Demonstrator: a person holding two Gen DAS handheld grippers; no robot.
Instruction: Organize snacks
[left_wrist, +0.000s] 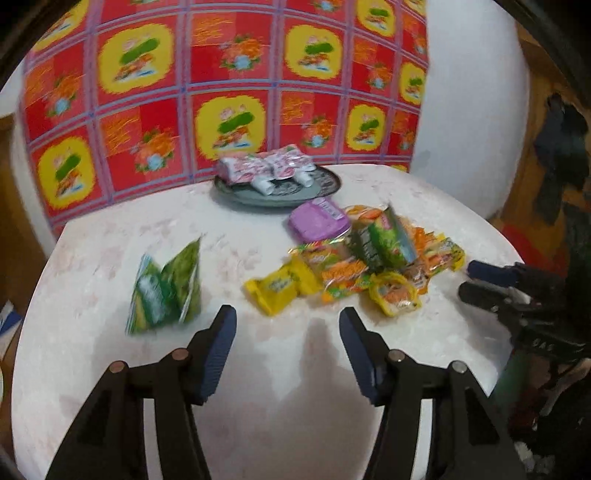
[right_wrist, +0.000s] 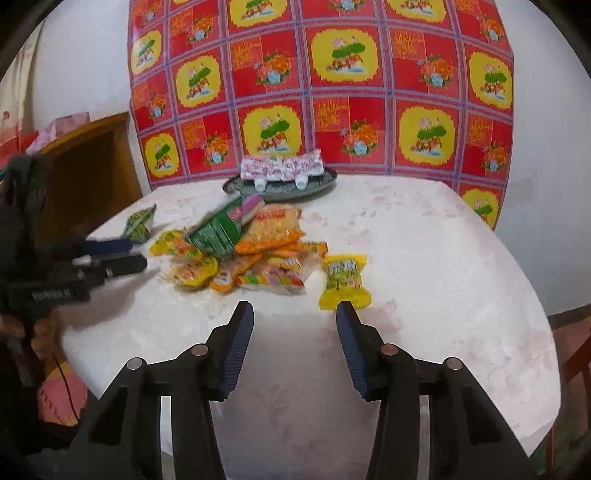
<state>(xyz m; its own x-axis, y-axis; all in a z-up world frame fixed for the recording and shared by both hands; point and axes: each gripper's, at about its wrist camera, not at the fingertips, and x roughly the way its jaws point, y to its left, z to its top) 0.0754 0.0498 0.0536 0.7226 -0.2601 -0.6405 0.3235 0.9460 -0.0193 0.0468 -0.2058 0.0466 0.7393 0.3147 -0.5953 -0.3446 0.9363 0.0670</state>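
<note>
A heap of snack packets (left_wrist: 369, 258) (right_wrist: 243, 254) lies mid-table, with a green box (right_wrist: 218, 229) and a purple pack (left_wrist: 319, 221) on top. A green packet (left_wrist: 166, 284) (right_wrist: 140, 225) stands alone to the left. One yellow packet (left_wrist: 280, 288) lies at the heap's near edge, another (right_wrist: 343, 280) just beyond my right gripper's right fingertip. Pink-white packets (left_wrist: 258, 168) fill a dark plate (left_wrist: 325, 188) (right_wrist: 325, 181) at the back. My left gripper (left_wrist: 288, 317) (right_wrist: 136, 254) hangs open over bare tabletop between the green packet and the heap. My right gripper (right_wrist: 294, 310) (left_wrist: 466, 278) is open too, empty.
The white round table (left_wrist: 110, 369) (right_wrist: 443, 277) curves off close to both grippers. A red and yellow patterned cloth (left_wrist: 221, 74) (right_wrist: 332, 92) hangs on the wall behind. Brown wooden furniture (right_wrist: 92, 166) stands at the left, and a hand (right_wrist: 40, 332) holds the left gripper.
</note>
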